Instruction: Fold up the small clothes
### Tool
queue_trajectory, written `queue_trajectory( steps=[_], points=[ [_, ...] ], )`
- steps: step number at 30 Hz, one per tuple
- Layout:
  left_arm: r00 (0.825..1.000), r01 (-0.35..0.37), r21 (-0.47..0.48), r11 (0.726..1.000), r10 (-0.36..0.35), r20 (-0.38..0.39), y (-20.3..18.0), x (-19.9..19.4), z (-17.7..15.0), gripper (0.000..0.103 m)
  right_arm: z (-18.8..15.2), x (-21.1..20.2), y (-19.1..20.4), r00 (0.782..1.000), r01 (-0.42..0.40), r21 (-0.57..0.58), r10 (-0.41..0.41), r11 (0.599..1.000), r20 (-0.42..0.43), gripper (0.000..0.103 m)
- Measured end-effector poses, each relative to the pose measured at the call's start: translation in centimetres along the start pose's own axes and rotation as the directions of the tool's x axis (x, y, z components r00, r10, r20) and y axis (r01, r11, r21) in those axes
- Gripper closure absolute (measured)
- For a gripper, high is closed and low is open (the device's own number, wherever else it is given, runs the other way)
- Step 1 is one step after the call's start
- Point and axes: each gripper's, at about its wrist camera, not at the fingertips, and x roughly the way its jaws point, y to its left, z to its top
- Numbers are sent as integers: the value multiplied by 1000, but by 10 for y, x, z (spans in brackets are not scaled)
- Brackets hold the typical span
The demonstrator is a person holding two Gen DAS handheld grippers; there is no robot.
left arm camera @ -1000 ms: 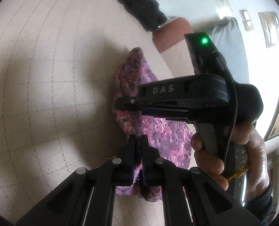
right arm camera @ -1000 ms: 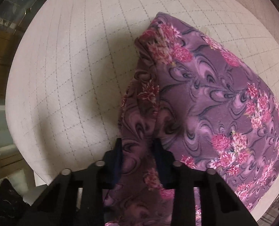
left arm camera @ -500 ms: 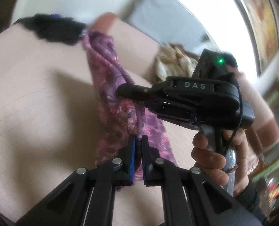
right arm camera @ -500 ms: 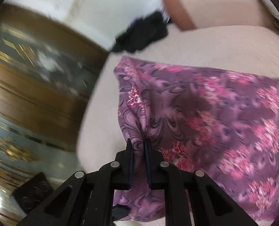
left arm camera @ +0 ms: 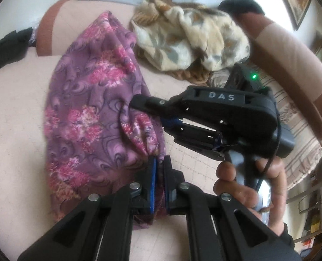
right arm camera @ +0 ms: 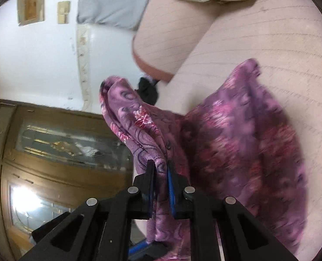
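1. The left gripper (left arm camera: 158, 169) has its blue-padded fingers pressed together on a bunched edge of the purple cloth with pink flower print (left arm camera: 89, 117), at the near middle of the left wrist view.
2. The right gripper (right arm camera: 161, 171) likewise pinches a fold of the same cloth (right arm camera: 243, 152) between its fingers; a loose flap stands up just beyond the fingertips.
3. In the left wrist view the right gripper's black body (left arm camera: 221, 117), marked "DAS" with a green light on top, reaches in from the right, its tip buried in the cloth. The person's right hand (left arm camera: 250, 180) grips its handle and blocks the near right of the seat.
4. The cloth hangs between the two grippers and drapes down onto the beige quilted sofa seat (left arm camera: 13, 130), spreading to the left.
5. Farther off, a crumpled cream and brown blanket (left arm camera: 189, 37) lies near the sofa back, well apart from the cloth.
6. A small black garment (left arm camera: 6, 47) sits at the far left, beside the brown-trimmed sofa arm (left arm camera: 45, 34).
7. In the right wrist view a wooden door with glass panels (right arm camera: 41, 152) stands behind the lifted cloth.
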Motion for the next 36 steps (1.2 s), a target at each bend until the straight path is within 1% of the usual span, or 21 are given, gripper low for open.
queue_trajectory(
  steps=[6, 10, 11, 12, 13, 14, 15, 16, 19, 20, 22, 23, 24, 25, 27, 29, 30, 31, 33, 34, 36],
  points=[
    [994, 15, -83, 996, -23, -105, 3, 44, -3, 94, 20, -5, -42, 995, 102, 134, -101, 986, -13, 89],
    [990, 39, -143, 989, -58, -129, 16, 40, -13, 82, 22, -3, -56, 992, 122, 202, -122, 972, -14, 86],
    [991, 42, -153, 987, -60, -118, 20, 33, -16, 77, 20, -7, -54, 991, 135, 201, -137, 970, -7, 74],
    [994, 41, -160, 986, -57, -98, 26, 22, -17, 66, 20, -10, -54, 990, 141, 204, -144, 969, 1, 64],
    [996, 32, -164, 986, -45, -77, 31, 12, -19, 54, 19, -13, -54, 989, 144, 212, -150, 967, 10, 41],
    [998, 15, -166, 986, -26, -64, 36, 6, -20, 47, 18, -18, -52, 989, 138, 214, -145, 967, 20, 34],
    [998, -25, -166, 986, 16, -57, 42, -1, -21, 37, 17, -23, -50, 990, 132, 211, -139, 969, 22, 34],
    [993, -104, -155, 982, 95, -64, 50, -6, -22, 35, 15, -24, -48, 991, 127, 205, -134, 971, 19, 34],
    [979, -195, -155, 968, 183, -88, 69, -4, -25, 35, 6, -25, -42, 982, 188, 145, -188, 972, -10, 34],
    [976, -209, -166, 964, 194, -99, 77, -3, -29, 35, 1, -21, -41, 968, 251, 119, -249, 961, -30, 34],
    [967, -241, -182, 953, 220, -131, 86, 10, -33, 35, -6, -7, -43, 918, 395, 62, -391, 917, -65, 34],
    [962, -253, -181, 950, 227, -151, 89, 18, -35, 35, -10, 5, -48, 881, 468, 29, -464, 883, -90, 49],
    [955, -268, -180, 946, 235, -183, 93, 26, -40, 35, -13, 14, -53, 866, 488, 2, -484, 873, -123, 70],
    [948, -278, -185, 943, 238, -212, 96, 33, -45, 35, -15, 21, -57, 867, 481, -5, -477, 876, -143, 95],
    [948, -273, -197, 942, 229, -222, 98, 33, -51, 35, -21, 16, -52, 861, 497, -24, -496, 868, -111, 96],
    [960, -240, -202, 950, 202, -192, 96, 23, -53, 35, -23, 0, -32, 868, 488, -71, -492, 870, -65, 97],
    [963, -228, -201, 953, 191, -190, 96, 21, -54, 35, -23, -5, -24, 860, 502, -96, -508, 859, -50, 97],
    [964, -219, -201, 955, 181, -194, 98, 19, -54, 35, -24, -7, -24, 842, 531, -106, -537, 841, -42, 97],
    [966, -214, -208, 954, 174, -193, 103, 15, -52, 35, -22, 3, -48, 792, 598, -71, -602, 798, -100, 96],
    [969, -205, -217, 954, 167, -182, 105, 11, -49, 35, -27, 12, -52, 784, 604, -54, -606, 795, -137, 95],
    [979, -176, -238, 955, 144, -146, 110, 0, -40, 34, -25, 8, -49, 806, 580, -16, -576, 815, -134, 90]
  ],
)
